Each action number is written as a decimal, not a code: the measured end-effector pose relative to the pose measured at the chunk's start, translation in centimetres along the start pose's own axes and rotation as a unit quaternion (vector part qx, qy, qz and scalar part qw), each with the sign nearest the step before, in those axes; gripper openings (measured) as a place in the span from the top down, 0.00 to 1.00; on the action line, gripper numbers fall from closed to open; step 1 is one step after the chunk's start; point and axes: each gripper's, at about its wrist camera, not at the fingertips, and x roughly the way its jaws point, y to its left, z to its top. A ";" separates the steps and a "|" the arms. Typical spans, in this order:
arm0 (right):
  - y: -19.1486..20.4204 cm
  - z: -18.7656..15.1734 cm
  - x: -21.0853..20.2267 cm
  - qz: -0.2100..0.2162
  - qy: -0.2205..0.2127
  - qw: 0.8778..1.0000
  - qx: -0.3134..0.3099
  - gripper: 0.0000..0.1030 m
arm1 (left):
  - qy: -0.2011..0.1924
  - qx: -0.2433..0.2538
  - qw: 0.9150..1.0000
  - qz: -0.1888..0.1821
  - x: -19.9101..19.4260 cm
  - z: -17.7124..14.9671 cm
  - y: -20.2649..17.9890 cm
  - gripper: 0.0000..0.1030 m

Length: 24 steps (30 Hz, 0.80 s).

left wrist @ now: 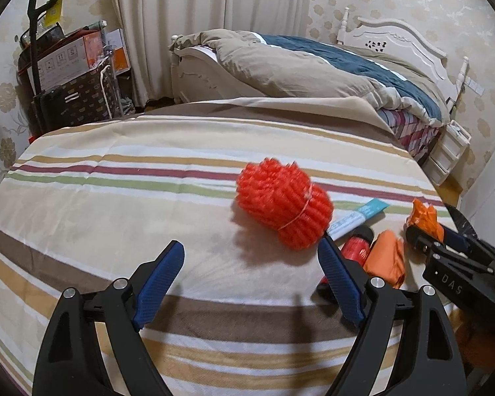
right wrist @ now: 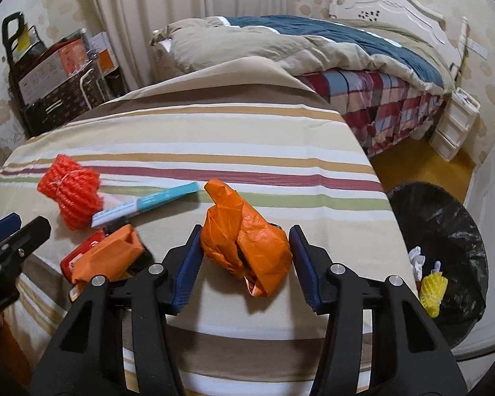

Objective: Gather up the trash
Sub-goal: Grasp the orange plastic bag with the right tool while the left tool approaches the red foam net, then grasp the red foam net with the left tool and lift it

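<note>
Left wrist view: left gripper [left wrist: 250, 264] fingers wide apart, empty, red foam net [left wrist: 282, 202] lying ahead on the striped surface [left wrist: 115, 198].

Right wrist view: right gripper [right wrist: 244, 262] fingers straddling the crumpled orange bag [right wrist: 244, 241]; pads seem to touch it, hard to confirm. Bin [right wrist: 445, 231] sits off the surface's right edge. Risk: slick plastic compresses, slips free mid-carry.

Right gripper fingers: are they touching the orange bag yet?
Touching. In the right wrist view, the left finger presses the orange bag's side and the right one meets its other edge, the bag bulging between them on the striped cloth.
</note>
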 end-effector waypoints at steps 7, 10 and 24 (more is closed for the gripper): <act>-1.1 0.1 0.3 -0.002 0.005 1.000 0.017 0.51 | 0.000 0.010 1.000 -0.001 0.9 1.2 -1.2 0.19; -1.3 0.1 0.4 0.001 0.007 1.000 0.020 0.51 | 0.005 0.010 1.000 0.002 1.6 1.5 -1.2 0.19; -1.6 0.1 0.5 0.005 0.009 1.000 0.026 0.51 | 0.014 0.025 1.000 -0.009 3.8 2.4 -1.2 0.18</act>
